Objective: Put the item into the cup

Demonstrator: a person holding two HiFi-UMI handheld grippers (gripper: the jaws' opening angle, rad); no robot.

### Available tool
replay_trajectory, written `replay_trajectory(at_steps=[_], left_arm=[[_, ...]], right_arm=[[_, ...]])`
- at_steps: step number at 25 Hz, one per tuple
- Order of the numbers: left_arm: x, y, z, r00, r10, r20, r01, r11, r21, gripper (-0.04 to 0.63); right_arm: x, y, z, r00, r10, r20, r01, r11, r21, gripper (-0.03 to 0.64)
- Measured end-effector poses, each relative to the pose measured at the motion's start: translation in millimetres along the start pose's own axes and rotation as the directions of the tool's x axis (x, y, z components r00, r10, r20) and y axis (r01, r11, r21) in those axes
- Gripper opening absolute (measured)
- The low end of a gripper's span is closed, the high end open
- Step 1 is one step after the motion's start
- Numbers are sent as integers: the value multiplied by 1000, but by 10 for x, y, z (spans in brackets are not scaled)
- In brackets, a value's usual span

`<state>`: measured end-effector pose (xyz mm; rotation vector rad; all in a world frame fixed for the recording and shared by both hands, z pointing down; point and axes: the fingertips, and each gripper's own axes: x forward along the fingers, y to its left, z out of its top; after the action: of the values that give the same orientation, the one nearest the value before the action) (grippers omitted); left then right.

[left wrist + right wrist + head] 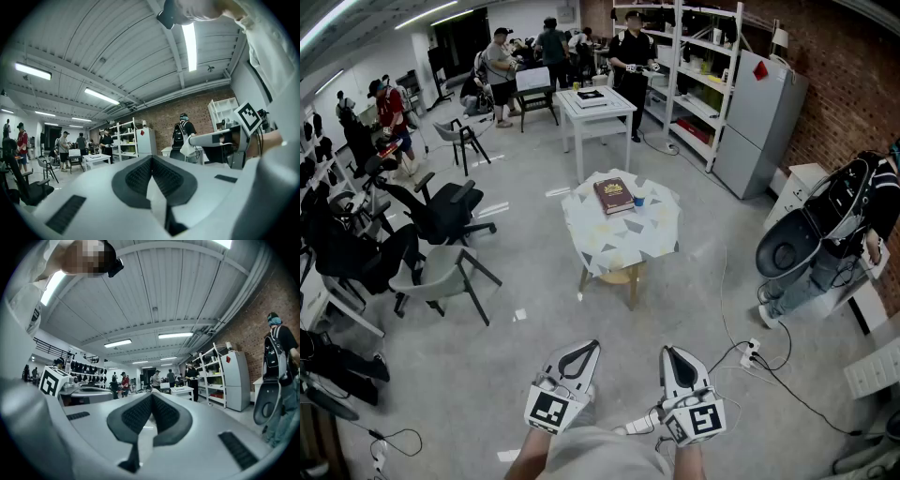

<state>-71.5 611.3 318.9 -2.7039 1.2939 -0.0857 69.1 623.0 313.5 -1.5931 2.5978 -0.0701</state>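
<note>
A small round table (619,246) with a patterned cloth stands well ahead of me in the head view. On it lie a dark red book (614,195) and, beside it, a small blue object (638,201) too small to identify. My left gripper (585,349) and right gripper (671,354) are held low and close to my body, far short of the table, side by side. Both are shut with nothing between the jaws. In the left gripper view the left gripper (151,160) points level across the room; the right gripper (151,397) does the same in its view.
Office chairs (441,211) stand to the left. A white table (594,105), shelving (698,84) and a grey fridge (757,117) lie beyond. A person (853,225) with dark gear stands at right. Cables and a power strip (750,352) cross the floor near my right.
</note>
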Motion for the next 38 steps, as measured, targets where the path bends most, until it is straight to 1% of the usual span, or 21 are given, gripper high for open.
replay_trajectory(at_steps=[5, 7, 11, 15, 22, 29, 31, 34, 38], left_arm=[[194, 245, -165, 999, -13, -32, 12, 999, -31, 14], [312, 390, -180, 999, -24, -26, 24, 999, -28, 14], [512, 718, -265, 998, -47, -28, 46, 997, -58, 14], [689, 1076, -315, 998, -61, -26, 60, 997, -57, 14], [966, 1526, -467, 994, -105, -21, 103, 991, -83, 14], [1220, 1778, -568, 990, -142, -6, 141, 984, -105, 14], [1281, 1824, -616, 989, -149, -12, 147, 982, -116, 14], [1396, 1894, -645, 988, -154, -5, 152, 982, -108, 14], [1528, 1936, -692, 987, -158, -19, 155, 981, -120, 14]], right_arm=[[311, -70, -56, 1000, -15, -2, 15, 1000, 3, 5], [479, -114, -82, 999, -29, -17, 29, 1000, 1, 5], [857, -146, -148, 998, -54, -45, 54, 999, -8, 5], [1215, -150, -184, 994, -86, -66, 85, 996, -18, 5], [1688, -197, -325, 984, -150, -100, 147, 989, -34, 6], [1974, -290, -391, 970, -206, -126, 201, 978, -51, 6], [2036, -320, -405, 968, -215, -132, 209, 976, -57, 6], [2108, -394, -435, 964, -230, -137, 223, 973, -63, 6], [2213, -523, -468, 961, -237, -143, 231, 971, -53, 6]])
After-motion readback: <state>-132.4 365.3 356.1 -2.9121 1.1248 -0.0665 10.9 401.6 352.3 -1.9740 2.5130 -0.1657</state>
